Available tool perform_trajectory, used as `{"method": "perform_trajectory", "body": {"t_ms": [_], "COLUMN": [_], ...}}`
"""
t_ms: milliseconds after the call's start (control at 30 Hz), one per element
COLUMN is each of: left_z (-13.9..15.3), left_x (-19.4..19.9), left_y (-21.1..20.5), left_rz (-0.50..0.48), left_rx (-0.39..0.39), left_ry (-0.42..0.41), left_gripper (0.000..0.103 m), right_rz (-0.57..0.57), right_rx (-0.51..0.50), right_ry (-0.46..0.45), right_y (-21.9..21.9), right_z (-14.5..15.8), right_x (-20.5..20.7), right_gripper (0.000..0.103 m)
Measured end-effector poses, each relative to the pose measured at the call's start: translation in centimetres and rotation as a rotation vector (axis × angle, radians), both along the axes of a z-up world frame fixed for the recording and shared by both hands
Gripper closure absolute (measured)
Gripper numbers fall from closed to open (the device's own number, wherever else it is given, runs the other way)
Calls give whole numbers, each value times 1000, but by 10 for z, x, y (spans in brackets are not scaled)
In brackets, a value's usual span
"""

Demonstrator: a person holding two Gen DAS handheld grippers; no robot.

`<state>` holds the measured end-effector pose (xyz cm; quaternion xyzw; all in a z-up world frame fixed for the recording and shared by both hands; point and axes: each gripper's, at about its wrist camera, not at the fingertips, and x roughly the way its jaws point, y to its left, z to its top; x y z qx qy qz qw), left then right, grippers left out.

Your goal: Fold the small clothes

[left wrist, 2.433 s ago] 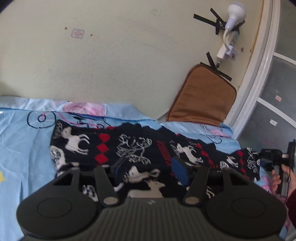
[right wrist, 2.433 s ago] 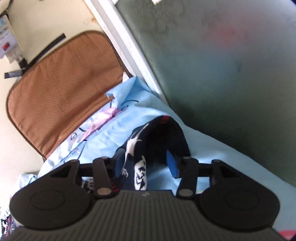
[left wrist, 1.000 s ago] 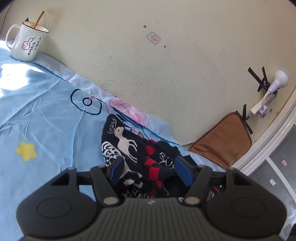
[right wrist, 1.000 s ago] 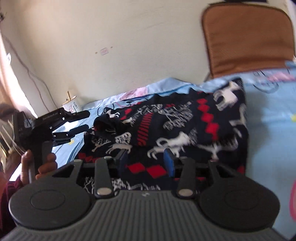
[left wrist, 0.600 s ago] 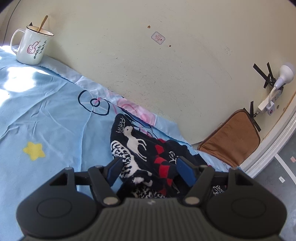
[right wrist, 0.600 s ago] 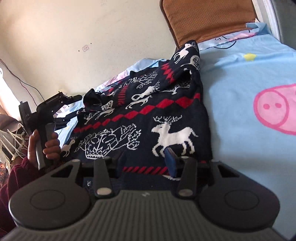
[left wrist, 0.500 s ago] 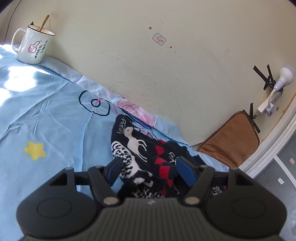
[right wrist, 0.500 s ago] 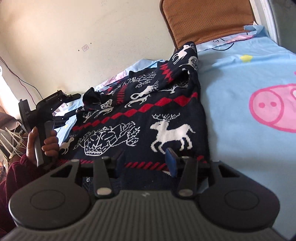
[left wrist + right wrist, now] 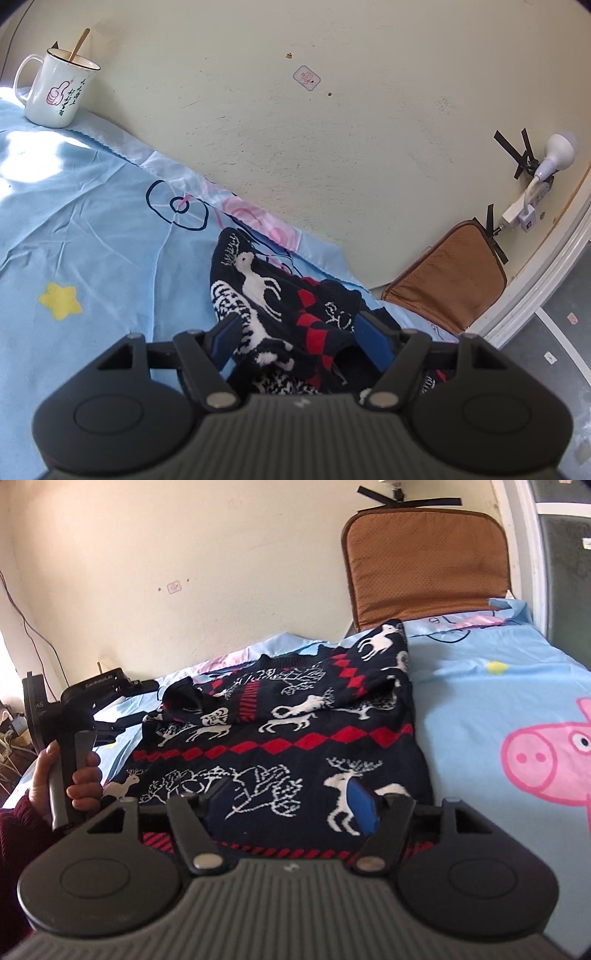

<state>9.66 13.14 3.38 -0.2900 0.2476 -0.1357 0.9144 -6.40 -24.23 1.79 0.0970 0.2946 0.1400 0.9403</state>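
Note:
A navy sweater (image 9: 295,716) with white deer and red diamonds lies on the blue bedsheet (image 9: 480,686), both sleeves folded in over its body. My right gripper (image 9: 291,806) hovers over the near hem. Its jaws are opening, and the pads stand wide above the cloth without pinching it. My left gripper (image 9: 299,339) has a bunched sleeve of the sweater (image 9: 258,288) between its opening jaws, and the pads flank the cloth loosely. From the right wrist view the left gripper (image 9: 140,703) sits just left of the raised cuff.
A white mug (image 9: 59,92) with a stick in it stands by the wall at the far left. A brown cushion (image 9: 424,561) leans on the wall behind the sweater. A plug strip with a lamp (image 9: 524,206) hangs above it. A hand (image 9: 85,775) grips the left tool's handle.
My right gripper's jaws have spread wide and it has drawn back a little over the hem. The left gripper has stayed in place, its jaws slightly wider around the sleeve.

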Motion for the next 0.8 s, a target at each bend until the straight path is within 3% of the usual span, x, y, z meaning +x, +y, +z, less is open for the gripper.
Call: {"method": "perform_trajectory", "body": {"t_ms": [100, 167, 200, 267, 333, 533, 800], "left_z": [1, 0, -1, -1, -1, -1, -1], "left_x": [0, 1, 2, 2, 2, 2, 2], "left_y": [-1, -1, -1, 0, 0, 0, 0], "left_rz": [-6, -11, -12, -11, -14, -9, -5], "left_rx": [8, 5, 3, 1, 3, 4, 4], "left_ry": [-1, 7, 10, 14, 14, 20, 23], "left_gripper": [34, 34, 34, 34, 34, 34, 34], "right_rz": [13, 3, -6, -20, -42, -176, -260], "right_rx": [-117, -183, -213, -214, -185, -258, -147], "right_ry": [29, 43, 16, 1, 9, -53, -19], "right_y": [19, 22, 21, 14, 4, -21, -54], "right_z": [-11, -22, -24, -24, -23, -19, -23], "right_x": [11, 8, 1, -9, -18, -55, -68], "right_gripper": [27, 35, 43, 75, 98, 100, 93]}}
